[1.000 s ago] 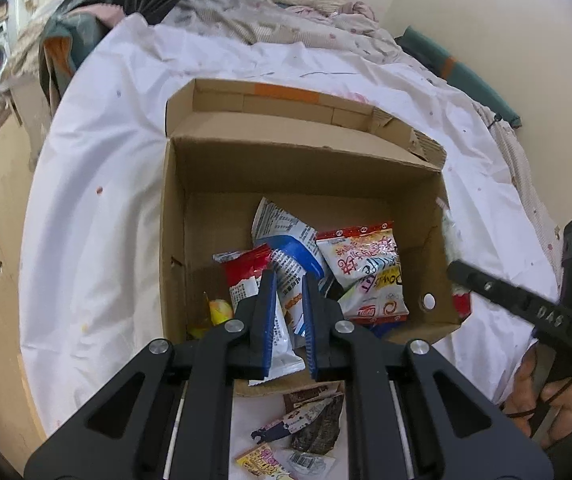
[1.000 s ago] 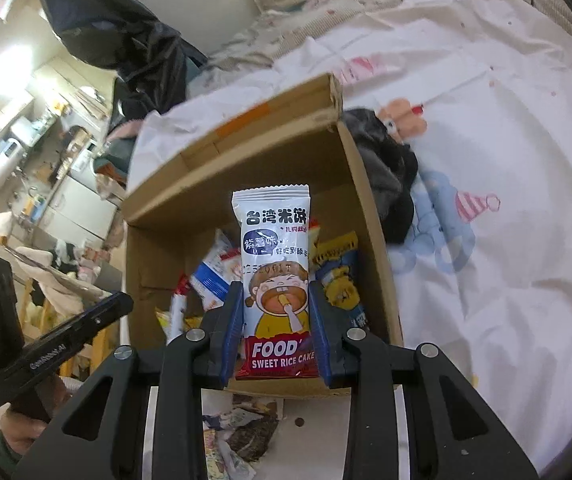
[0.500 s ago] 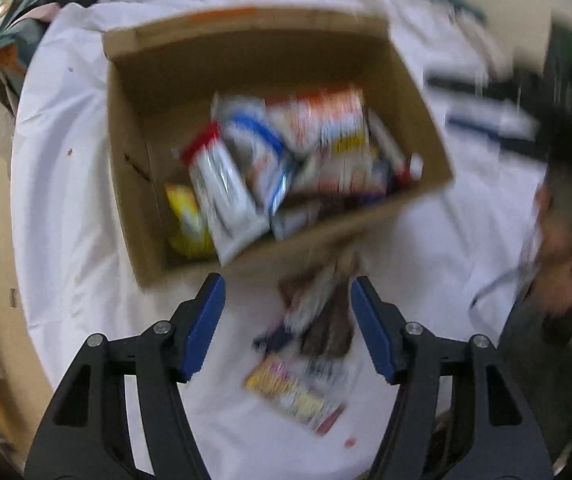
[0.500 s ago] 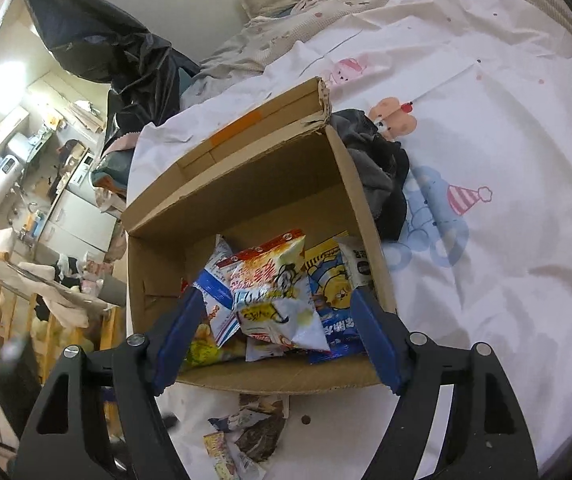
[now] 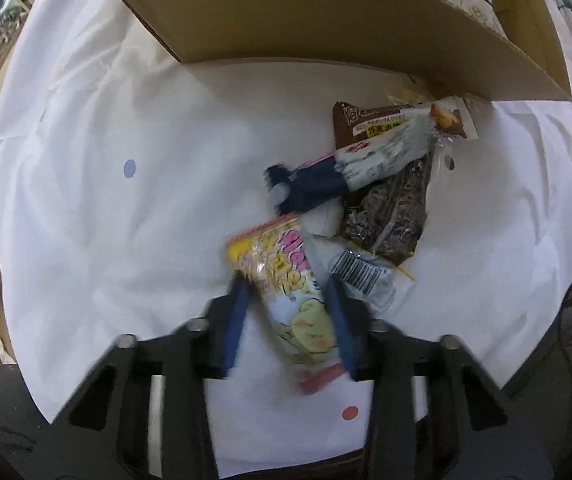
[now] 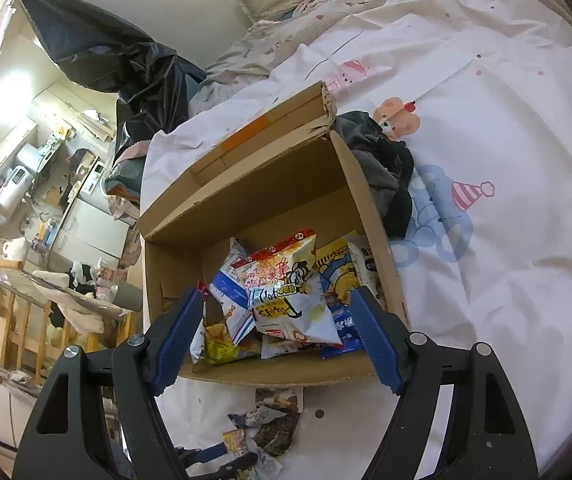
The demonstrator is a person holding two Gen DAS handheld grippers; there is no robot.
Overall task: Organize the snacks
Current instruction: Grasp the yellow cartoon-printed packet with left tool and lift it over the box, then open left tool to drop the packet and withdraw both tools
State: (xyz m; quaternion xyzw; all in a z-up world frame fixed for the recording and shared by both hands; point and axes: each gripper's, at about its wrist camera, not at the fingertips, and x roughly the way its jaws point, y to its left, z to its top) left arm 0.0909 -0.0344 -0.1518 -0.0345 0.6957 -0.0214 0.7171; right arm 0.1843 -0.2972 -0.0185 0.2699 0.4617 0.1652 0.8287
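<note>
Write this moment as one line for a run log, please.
left tool: open around yellow-pink snack packet on sheet | right tool: open, empty, over cardboard box | loose snacks remain

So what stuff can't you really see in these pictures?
- Left wrist view: the yellow and pink snack packet between the left gripper is motion-blurred, so contact is unclear.
- Left wrist view: the cardboard box is cut off by the top edge; its wall hides the contents.
- Left wrist view: the clear wrapper lies partly under the dark brown packet.
- Right wrist view: the right gripper covers the box's lowest snacks.
</note>
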